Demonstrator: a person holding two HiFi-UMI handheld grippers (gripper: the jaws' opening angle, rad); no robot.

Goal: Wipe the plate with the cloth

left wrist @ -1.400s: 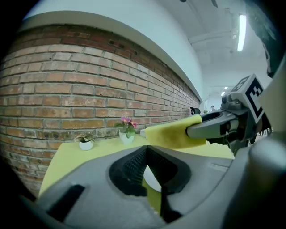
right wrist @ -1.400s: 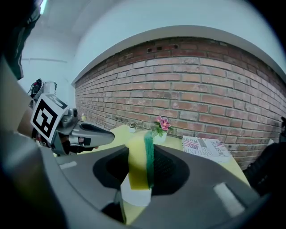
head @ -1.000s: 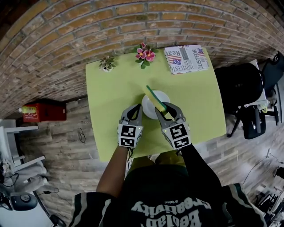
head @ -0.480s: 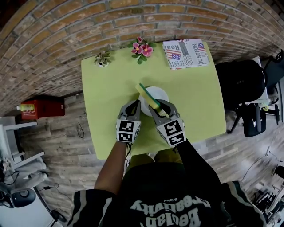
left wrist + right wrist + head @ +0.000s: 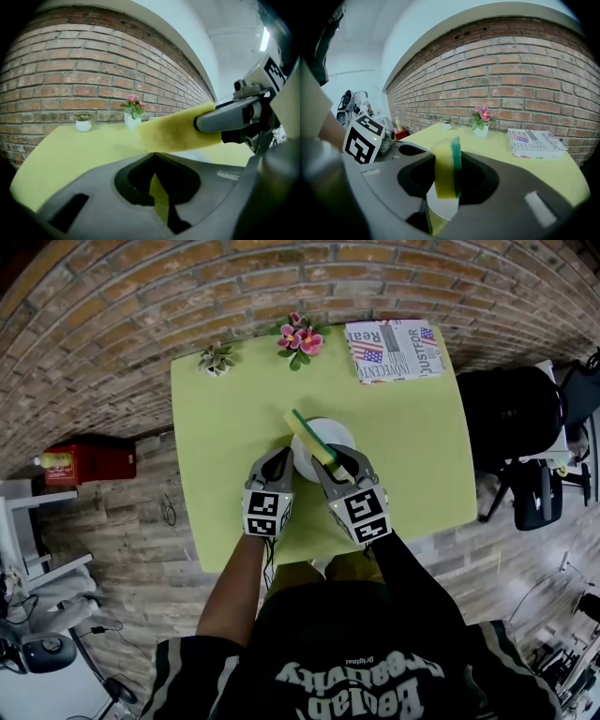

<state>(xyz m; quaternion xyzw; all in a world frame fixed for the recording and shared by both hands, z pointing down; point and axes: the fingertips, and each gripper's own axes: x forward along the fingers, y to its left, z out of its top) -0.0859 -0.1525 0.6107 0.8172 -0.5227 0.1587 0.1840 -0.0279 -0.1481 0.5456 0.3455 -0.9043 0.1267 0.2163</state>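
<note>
Sponge [image 5: 446, 174]: yellow porous foam, with a coarser green scouring layer on one face. Plate [image 5: 336, 430]: white, smooth, probably glazed ceramic. Table [image 5: 230, 418]: matt lime-green top, even. Left gripper [image 5: 279, 457] and right gripper [image 5: 339, 459]: grey matt plastic. Wall [image 5: 112, 324]: rough red brick. Floor [image 5: 122, 559]: grained wood planks. Newspaper [image 5: 394, 351]: printed paper.

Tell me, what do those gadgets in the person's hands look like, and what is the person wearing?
Each hand carries a grey plastic tool, the left gripper and the right gripper, ending in two tapered jaws. Each bears a white cube printed with black square markers. No cables show. The person wears a black top with pale lettering.
</note>
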